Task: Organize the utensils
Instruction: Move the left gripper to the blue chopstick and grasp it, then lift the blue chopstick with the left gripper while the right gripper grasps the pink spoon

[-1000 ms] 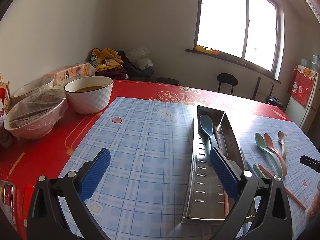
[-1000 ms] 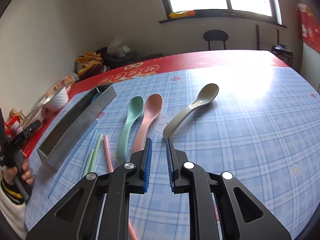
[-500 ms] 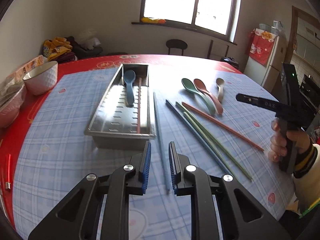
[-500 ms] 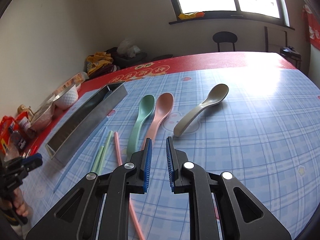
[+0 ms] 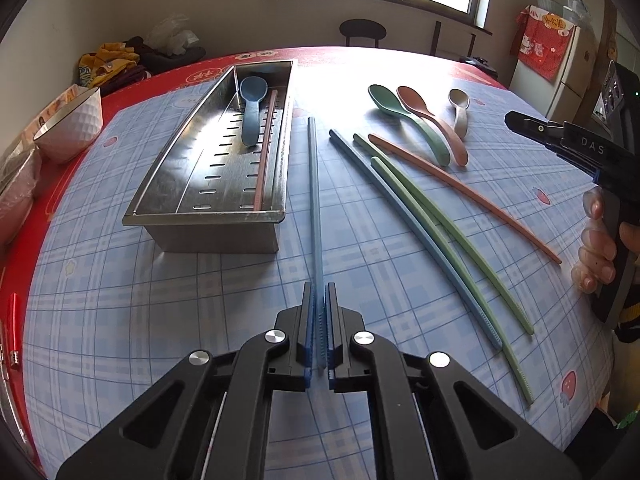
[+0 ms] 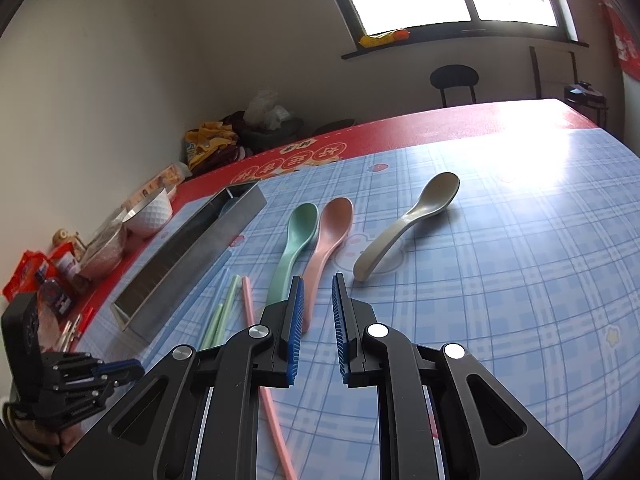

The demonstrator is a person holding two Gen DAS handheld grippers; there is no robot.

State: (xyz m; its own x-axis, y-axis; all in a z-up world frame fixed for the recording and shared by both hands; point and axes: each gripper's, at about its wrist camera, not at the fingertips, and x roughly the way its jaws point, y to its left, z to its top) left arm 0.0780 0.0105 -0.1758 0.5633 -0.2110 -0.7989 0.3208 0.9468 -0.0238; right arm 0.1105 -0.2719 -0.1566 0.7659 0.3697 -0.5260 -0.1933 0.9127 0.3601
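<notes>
My left gripper (image 5: 319, 292) is shut on the near end of a blue chopstick (image 5: 314, 200), which lies on the cloth beside the steel tray (image 5: 200, 236). Inside the tray lie a blue spoon (image 5: 252, 112) and a pink chopstick (image 5: 265, 152). To the right lie another blue chopstick (image 5: 400, 216), two green chopsticks (image 5: 440, 232) and a pink chopstick (image 5: 460, 190). Beyond them rest green (image 6: 296, 240), pink (image 6: 330, 236) and beige (image 6: 416, 216) spoons. My right gripper (image 6: 318, 284) hovers near the pink spoon's handle, its jaws nearly closed and nothing between them.
A white bowl (image 5: 74, 124) and covered dishes stand on the red table edge (image 5: 24, 248) at the left. Snack packets (image 6: 32, 272) lie there too. A person's hand (image 5: 596, 248) holds the right gripper's grip. Stools and a window are behind the table.
My left gripper swung from beside the tray to the blue chopstick, dropped lower and went from wide open to shut on its near end. The right gripper stayed in place.
</notes>
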